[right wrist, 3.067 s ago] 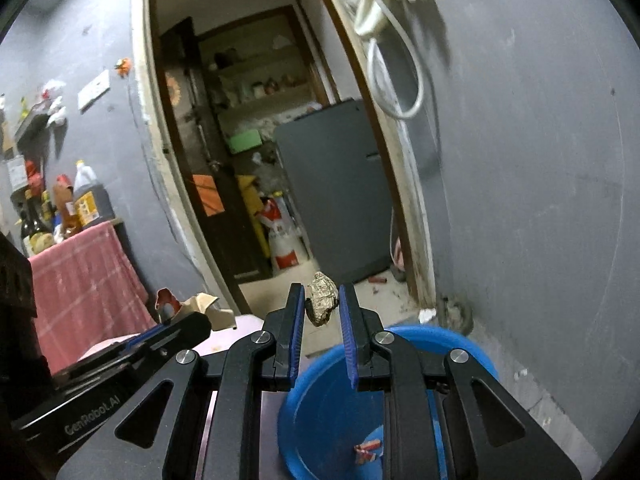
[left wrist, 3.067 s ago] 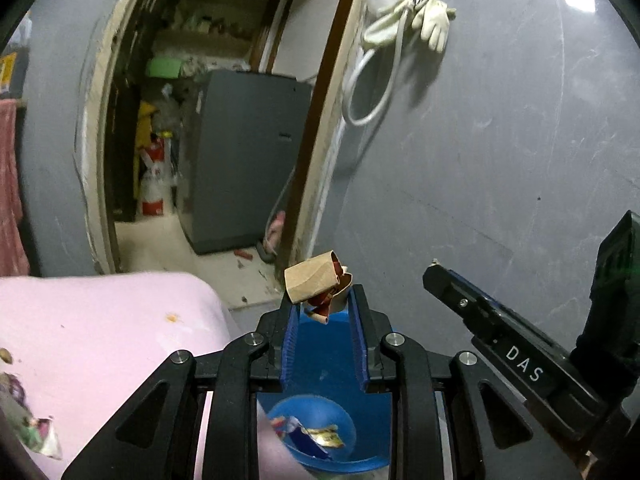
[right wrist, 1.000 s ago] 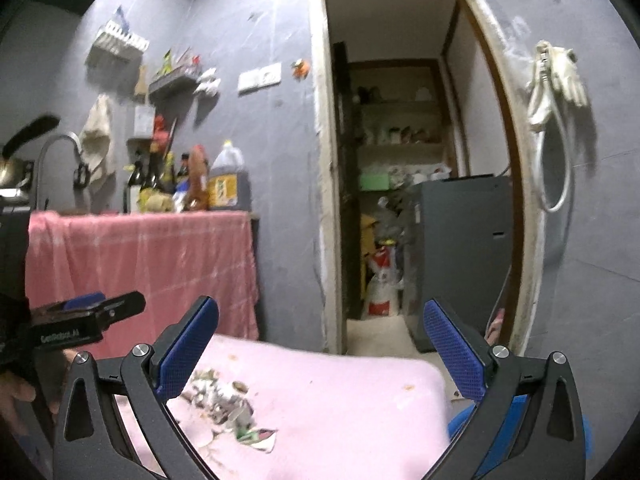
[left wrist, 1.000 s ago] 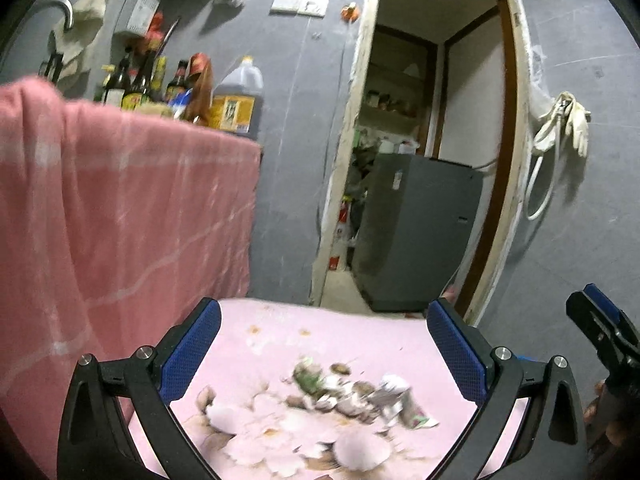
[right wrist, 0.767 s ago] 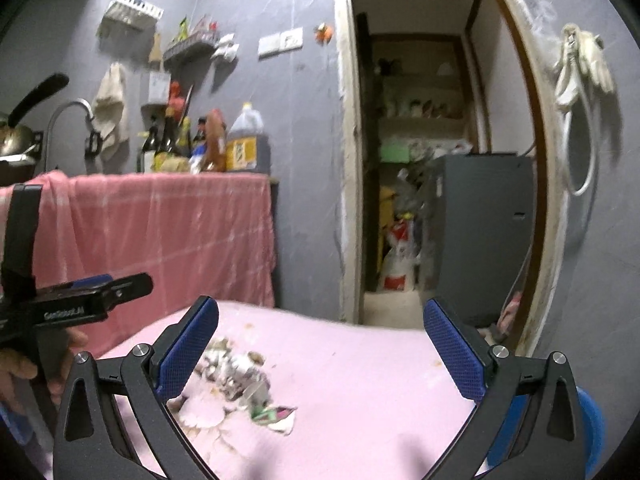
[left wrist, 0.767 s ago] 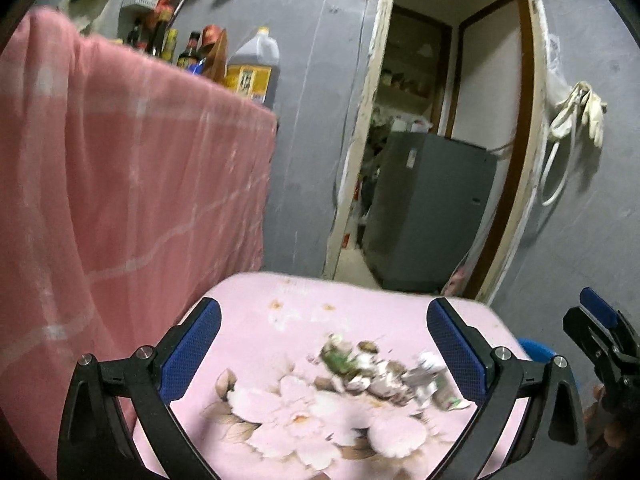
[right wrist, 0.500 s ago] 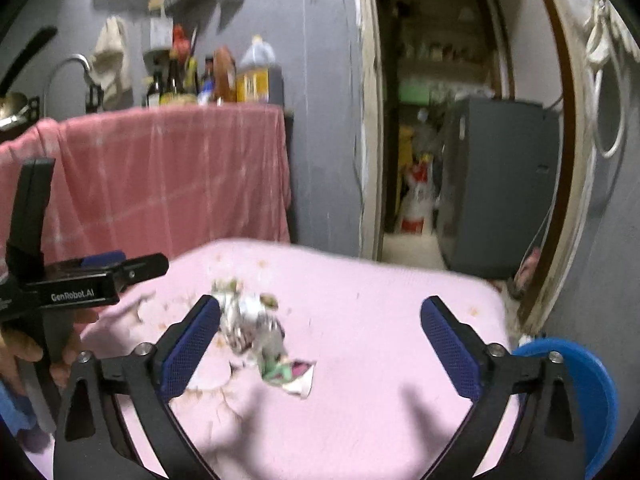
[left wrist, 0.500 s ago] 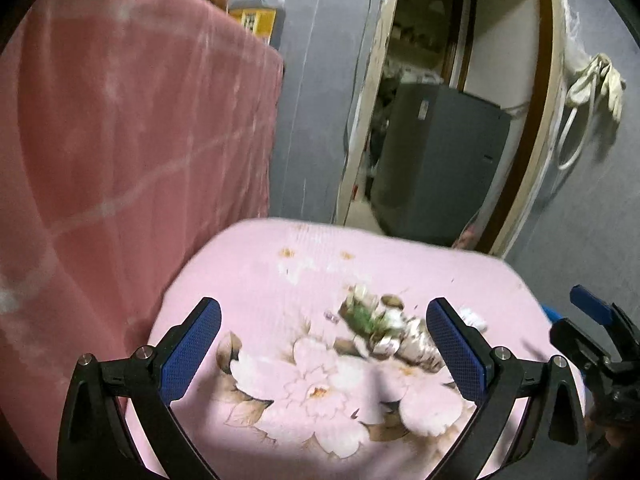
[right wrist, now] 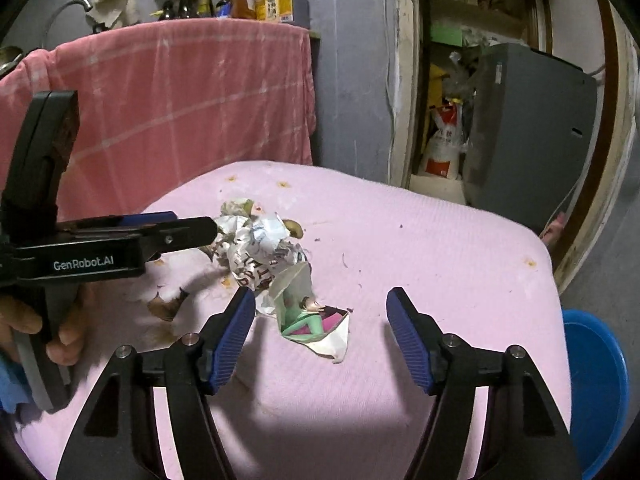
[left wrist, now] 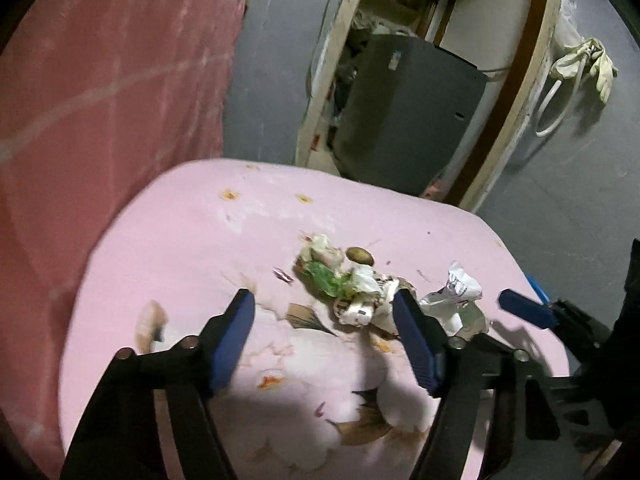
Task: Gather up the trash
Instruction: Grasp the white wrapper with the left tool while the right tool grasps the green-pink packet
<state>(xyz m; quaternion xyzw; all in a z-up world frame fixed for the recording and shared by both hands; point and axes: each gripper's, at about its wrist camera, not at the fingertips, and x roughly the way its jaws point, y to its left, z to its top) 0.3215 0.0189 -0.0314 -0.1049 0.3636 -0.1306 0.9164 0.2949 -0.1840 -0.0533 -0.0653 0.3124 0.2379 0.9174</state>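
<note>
**Both claws spread wide over a heap of litter on the pink table**

The left gripper (left wrist: 324,334) hovered over the pink, flower-printed tablecloth (left wrist: 192,240) with its blue-padded fingers (left wrist: 234,334) set wide apart and nothing between them. Just ahead of it lay the pile of crumpled paper and wrapper trash (left wrist: 352,280), a green scrap and a small brown lump among it, resting on the cloth near the table's middle. The right gripper (right wrist: 320,332) was likewise fully spread and held nothing; a torn white wrapper with green and pink print (right wrist: 316,324) lay on the cloth between its fingers, touching neither. The rest of the heap sat just beyond, beside the left tool's tip.

The round blue plastic bucket (right wrist: 596,380) stood off the table's right edge, lower down; only part of its rim and wall showed, and its contents could not be seen.
</note>
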